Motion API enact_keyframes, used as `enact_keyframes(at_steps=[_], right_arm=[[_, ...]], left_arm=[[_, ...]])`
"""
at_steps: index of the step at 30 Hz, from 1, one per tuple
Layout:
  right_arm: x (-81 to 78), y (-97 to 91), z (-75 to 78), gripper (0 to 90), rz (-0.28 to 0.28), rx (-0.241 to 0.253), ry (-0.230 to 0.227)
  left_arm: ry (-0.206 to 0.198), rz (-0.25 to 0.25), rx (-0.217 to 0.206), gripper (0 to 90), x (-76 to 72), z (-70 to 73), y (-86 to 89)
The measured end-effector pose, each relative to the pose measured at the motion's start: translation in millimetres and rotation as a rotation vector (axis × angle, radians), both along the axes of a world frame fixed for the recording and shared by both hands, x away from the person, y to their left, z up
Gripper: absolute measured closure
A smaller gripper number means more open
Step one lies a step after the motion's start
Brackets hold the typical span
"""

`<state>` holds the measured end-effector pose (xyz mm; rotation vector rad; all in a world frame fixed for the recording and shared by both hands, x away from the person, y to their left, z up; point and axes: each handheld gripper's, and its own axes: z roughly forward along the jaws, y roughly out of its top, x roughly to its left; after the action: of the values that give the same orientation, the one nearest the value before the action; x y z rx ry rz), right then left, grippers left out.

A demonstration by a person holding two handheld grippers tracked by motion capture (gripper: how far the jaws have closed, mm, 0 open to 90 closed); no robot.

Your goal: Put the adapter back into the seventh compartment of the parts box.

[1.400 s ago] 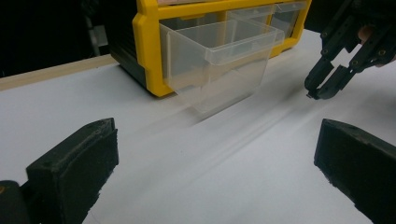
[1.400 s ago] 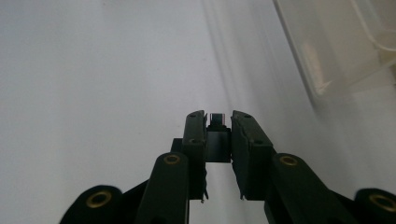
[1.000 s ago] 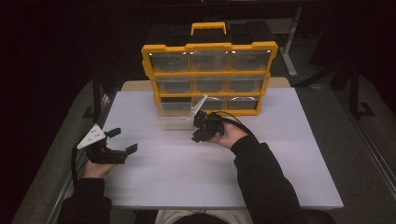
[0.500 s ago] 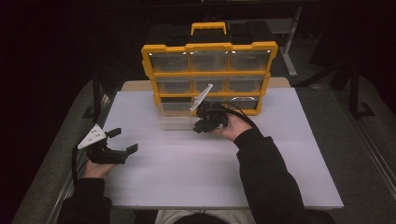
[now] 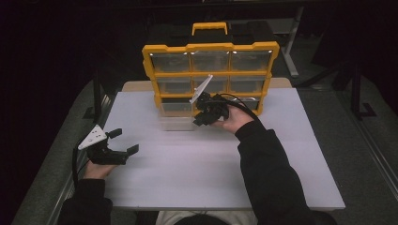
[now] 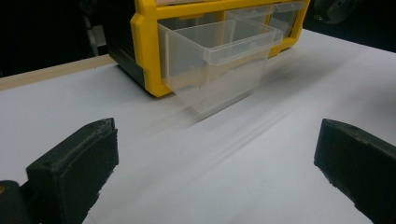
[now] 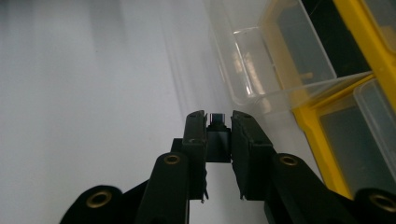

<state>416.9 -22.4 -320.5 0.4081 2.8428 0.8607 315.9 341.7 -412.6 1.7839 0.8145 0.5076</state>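
Jaws of our right gripper (image 7: 218,122) pinch a small dark part (image 7: 217,117), lifted off the desk (image 5: 281,154) since a second ago beside the drawer (image 6: 219,60) pulled open at the far edge; our left gripper (image 5: 123,143) gapes idle.

Dim room, bright white table (image 5: 281,154), faint motion blur.

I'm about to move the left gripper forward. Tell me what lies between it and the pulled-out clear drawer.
Nothing: in the left gripper view, only bare white table runs from the left gripper to the clear drawer.
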Motion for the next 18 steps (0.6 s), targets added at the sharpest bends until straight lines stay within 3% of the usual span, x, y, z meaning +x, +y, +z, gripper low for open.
enact_keyframes(at_steps=[9, 18], right_arm=[[4.1, 7.7, 17.8, 75.0, 0.01, -0.006, -0.029], [9.4, 16.7, 26.1, 74.9, 0.015, -0.016, -0.042]], left_arm=[[0.0, 0.0, -0.001, 0.0, 0.0, 0.0, 0.1], [-0.003, 0.002, -0.004, 0.0, -0.3, 0.3, 0.6]])
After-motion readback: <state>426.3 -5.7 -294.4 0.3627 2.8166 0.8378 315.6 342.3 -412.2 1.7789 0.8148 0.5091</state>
